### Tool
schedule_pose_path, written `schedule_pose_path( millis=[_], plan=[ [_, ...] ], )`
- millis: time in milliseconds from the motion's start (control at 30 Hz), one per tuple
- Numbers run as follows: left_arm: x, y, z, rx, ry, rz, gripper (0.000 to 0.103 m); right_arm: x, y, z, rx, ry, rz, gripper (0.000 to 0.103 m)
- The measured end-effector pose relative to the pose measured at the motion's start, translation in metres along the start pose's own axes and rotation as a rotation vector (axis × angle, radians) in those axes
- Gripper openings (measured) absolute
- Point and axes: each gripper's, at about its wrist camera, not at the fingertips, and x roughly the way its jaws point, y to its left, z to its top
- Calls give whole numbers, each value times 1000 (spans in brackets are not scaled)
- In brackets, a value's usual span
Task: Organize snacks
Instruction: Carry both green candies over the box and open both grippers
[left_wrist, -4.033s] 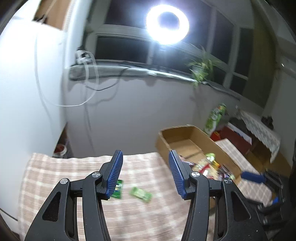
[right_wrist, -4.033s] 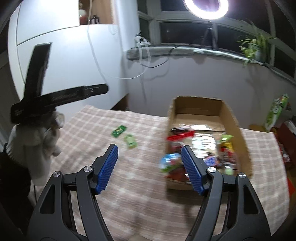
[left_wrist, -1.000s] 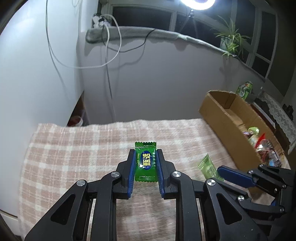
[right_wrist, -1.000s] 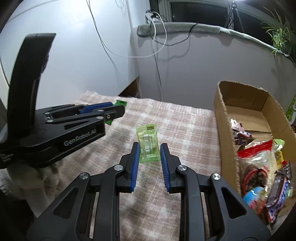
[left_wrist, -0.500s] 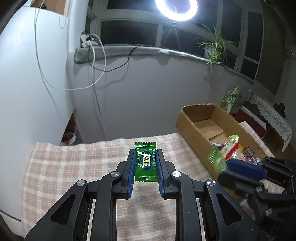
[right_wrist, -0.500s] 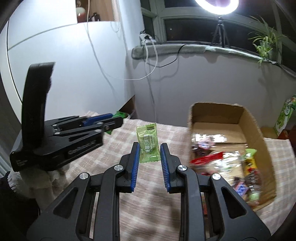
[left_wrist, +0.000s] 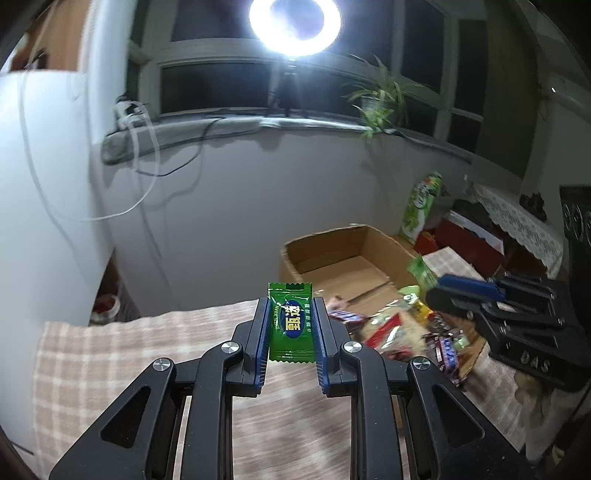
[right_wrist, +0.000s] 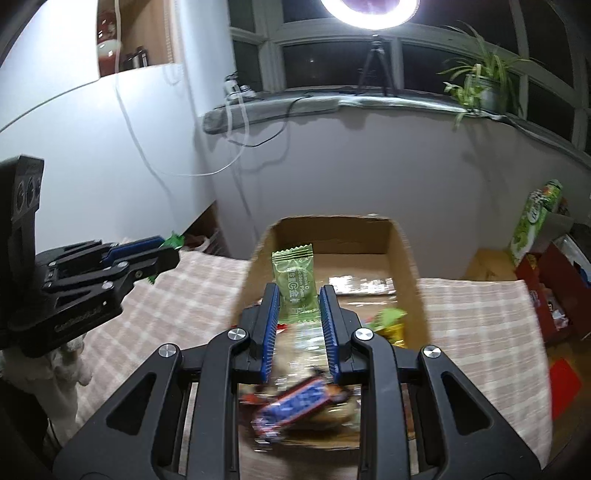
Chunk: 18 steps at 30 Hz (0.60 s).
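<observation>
My left gripper (left_wrist: 290, 312) is shut on a dark green candy packet (left_wrist: 290, 321), held above the checked tablecloth (left_wrist: 110, 362) just left of the cardboard box (left_wrist: 325, 251). My right gripper (right_wrist: 298, 295) is shut on a light green candy packet (right_wrist: 295, 284), held over the box (right_wrist: 406, 258), which holds several snacks such as a blue bar (right_wrist: 295, 406). The right gripper also shows in the left wrist view (left_wrist: 439, 284) with its packet (left_wrist: 421, 271) over the box. The left gripper shows in the right wrist view (right_wrist: 162, 251).
A grey wall (left_wrist: 240, 206) stands behind the table. A green snack tube (left_wrist: 421, 206) and red boxes (left_wrist: 472, 240) sit to the right beyond the box. A ring light (left_wrist: 295, 22) shines from the windowsill.
Both grippers have moved right toward the box with their packets. The right gripper now hangs over the box's snacks; the left has come near the box's left wall.
</observation>
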Motion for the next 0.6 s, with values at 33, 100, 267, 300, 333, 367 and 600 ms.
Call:
schedule_pose_path(
  millis=[33,100,267,300,333,367,600],
  plan=[
    [3,-5,2,5,4,-4,19,-1,-8,1,6,-2,-5,23],
    [9,-12,7,3,13,-13,19,-1,-22,4,16,3,-4,23],
    [28,-26,19,8,49,-22,19,5,-51,12,37,13,-2,23],
    [31,-27,21,7,54,-22,19,7,-57,15,45,11,3,23],
    [35,-28,24,1,59,-22,19,7,-60,16,50,9,6,23],
    [39,-28,26,-5,64,-23,19,9,-63,18,56,4,8,23],
    [63,-42,32,22,91,-3,19,30,-67,24,26,14,26,23]
  ],
)
